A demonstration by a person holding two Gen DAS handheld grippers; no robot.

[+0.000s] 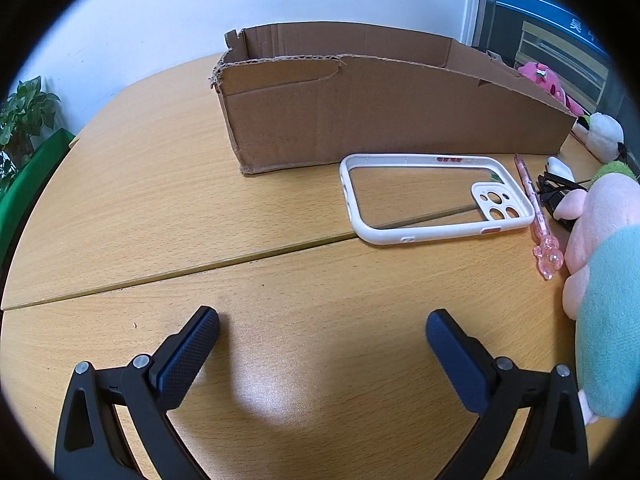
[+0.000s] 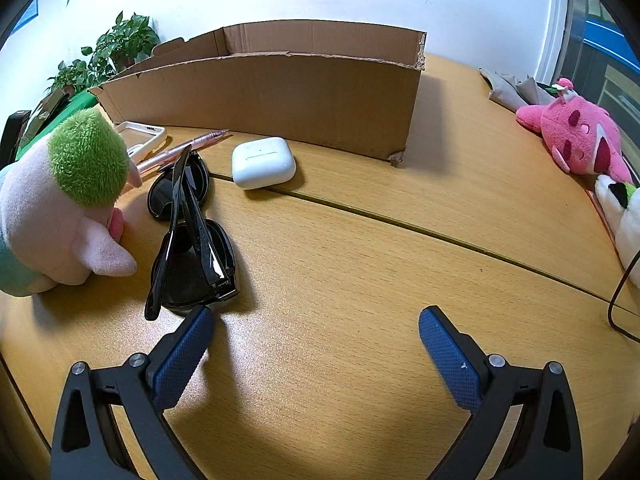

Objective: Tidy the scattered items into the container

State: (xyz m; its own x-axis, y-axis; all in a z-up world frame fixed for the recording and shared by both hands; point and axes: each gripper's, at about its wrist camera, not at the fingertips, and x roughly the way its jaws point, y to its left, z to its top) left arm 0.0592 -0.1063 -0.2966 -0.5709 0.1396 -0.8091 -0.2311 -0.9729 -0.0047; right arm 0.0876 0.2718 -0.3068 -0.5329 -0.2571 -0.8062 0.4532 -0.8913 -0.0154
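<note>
**Both grippers hovering wide open as scattered items are lying outside the cardboard box**

I am holding the left gripper (image 1: 322, 326) low over the wooden table (image 1: 160, 208), its two dark blue fingers (image 1: 188, 354) spread wide apart and gripping nothing. I am keeping the right gripper (image 2: 316, 326) in the same pose, level above the tabletop, jaws released and empty, its left finger (image 2: 182, 354) sitting just short of the sunglasses.

One cardboard box (image 1: 360, 116) is standing at the far side of the table, open at the top; I cannot tell what its inside is holding. Everything to be tidied is lying on the near side of that box. One white phone case (image 1: 436, 200) is lying flat just in front of the box's front wall. One pink pen (image 1: 536, 208) is lying beside the case, further toward the box's right end. One pair of black sunglasses (image 2: 188, 236), folded, is resting nearer to me than the pen. One white earbud case (image 2: 263, 162) is sitting close to the box's front wall, apart from the sunglasses. One plush toy (image 2: 68, 200) with green hair is lying beside the sunglasses, well in front of the box.

Two more soft toys, one pink plush (image 2: 580, 136) and one white plush (image 2: 622, 212), are lying beyond the box's right end, at the table's edge.
</note>
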